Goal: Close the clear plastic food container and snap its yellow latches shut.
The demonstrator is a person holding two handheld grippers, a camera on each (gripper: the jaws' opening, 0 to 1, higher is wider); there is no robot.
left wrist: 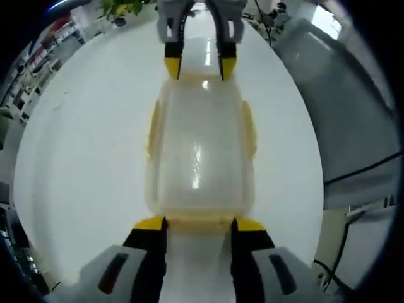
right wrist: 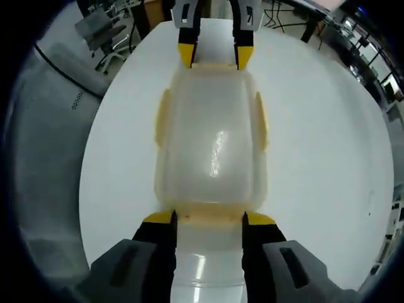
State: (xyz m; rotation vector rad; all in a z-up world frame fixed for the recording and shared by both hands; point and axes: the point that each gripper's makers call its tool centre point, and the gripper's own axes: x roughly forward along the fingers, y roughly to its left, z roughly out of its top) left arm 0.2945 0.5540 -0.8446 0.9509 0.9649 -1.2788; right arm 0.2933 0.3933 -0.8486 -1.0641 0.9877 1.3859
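Observation:
The clear plastic container (left wrist: pixel 199 151) lies on the white table (left wrist: pixel 88 145) with its lid on. Pale yellow latches (left wrist: pixel 153 126) sit along its long sides, and another latch (left wrist: pixel 199 222) crosses the near end. My left gripper (left wrist: pixel 199 224) is open, its yellow-tipped jaws standing either side of that end latch. The right gripper (left wrist: pixel 200 68) meets the far end. In the right gripper view the container (right wrist: pixel 211 145) runs away from my open right gripper (right wrist: pixel 209 219), whose jaws flank the near end latch (right wrist: pixel 210 214). The left gripper (right wrist: pixel 215 57) is at the far end, beside a side latch (right wrist: pixel 259 120).
The round white table (right wrist: pixel 315 158) has bare surface on both long sides of the container. A grey panel (left wrist: pixel 344 107) stands past the table's edge. An office chair (right wrist: pixel 101 31) and desks lie beyond the table, and a green plant (left wrist: pixel 120 7) is at the far side.

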